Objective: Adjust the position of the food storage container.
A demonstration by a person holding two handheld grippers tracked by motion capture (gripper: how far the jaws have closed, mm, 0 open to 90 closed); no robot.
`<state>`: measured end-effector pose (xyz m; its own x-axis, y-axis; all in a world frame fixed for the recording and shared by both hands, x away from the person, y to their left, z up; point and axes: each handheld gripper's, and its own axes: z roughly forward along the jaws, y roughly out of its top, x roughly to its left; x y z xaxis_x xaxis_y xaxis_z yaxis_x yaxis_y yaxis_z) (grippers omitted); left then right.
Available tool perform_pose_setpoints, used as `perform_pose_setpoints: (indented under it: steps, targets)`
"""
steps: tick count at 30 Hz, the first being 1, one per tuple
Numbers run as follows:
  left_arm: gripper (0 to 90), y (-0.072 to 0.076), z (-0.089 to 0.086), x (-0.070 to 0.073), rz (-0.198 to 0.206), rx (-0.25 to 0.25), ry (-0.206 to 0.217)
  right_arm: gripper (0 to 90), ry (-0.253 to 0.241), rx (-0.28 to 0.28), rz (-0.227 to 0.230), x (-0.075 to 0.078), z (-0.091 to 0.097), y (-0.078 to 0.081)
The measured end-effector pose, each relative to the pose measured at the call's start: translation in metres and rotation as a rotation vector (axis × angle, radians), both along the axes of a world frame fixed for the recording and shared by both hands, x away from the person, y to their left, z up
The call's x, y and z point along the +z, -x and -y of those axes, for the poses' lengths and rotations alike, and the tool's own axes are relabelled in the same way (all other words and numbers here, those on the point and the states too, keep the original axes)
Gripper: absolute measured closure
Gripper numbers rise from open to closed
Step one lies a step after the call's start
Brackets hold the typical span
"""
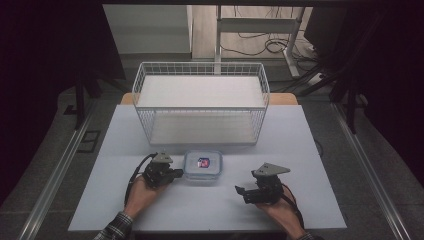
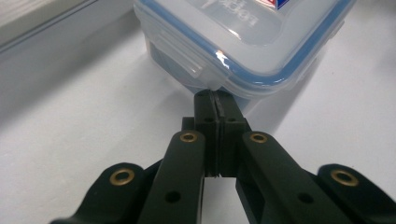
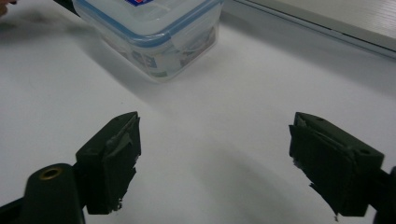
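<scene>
A clear lidded food container (image 1: 202, 166) with a blue seal and a red-and-blue label sits at the middle of the white table (image 1: 210, 207). My left gripper (image 1: 179, 173) is shut with nothing between its jaws. In the left gripper view its closed tips (image 2: 215, 95) rest right at the container (image 2: 243, 42), just under a side latch; I cannot tell if they touch. My right gripper (image 1: 241, 192) lies to the container's right, well apart from it. Its jaws stand open around bare table (image 3: 215, 154), with the container (image 3: 149, 32) farther ahead.
A white wire basket (image 1: 200, 64) with a white floor stands behind the container at the back of the table. Bare tabletop lies between the two grippers and along the front edge. Dark floor, rails and cables surround the table.
</scene>
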<state>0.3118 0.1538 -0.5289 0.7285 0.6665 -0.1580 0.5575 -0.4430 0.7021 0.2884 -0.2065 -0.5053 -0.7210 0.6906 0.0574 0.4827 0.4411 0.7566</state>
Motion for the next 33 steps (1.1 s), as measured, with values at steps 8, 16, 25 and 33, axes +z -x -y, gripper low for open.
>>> perform_pose_setpoints:
  steps: [8,16,25,33]
  targets:
    - [88.9,-0.018,-0.022,0.005,0.035,0.104,0.05,52.0,-0.034,-0.009,-0.06,0.008,-0.004,-0.021]
    - [88.6,-0.039,-0.014,0.0,0.048,0.114,0.078,88.8,-0.002,0.035,-0.065,0.006,-0.034,-0.061]
    - [89.4,-0.044,-0.001,-0.005,0.036,0.106,0.072,88.8,0.046,0.053,-0.046,-0.003,-0.063,-0.093]
    - [89.6,-0.035,0.007,-0.004,0.017,0.068,0.031,88.8,0.043,0.08,-0.072,-0.006,-0.058,-0.091]
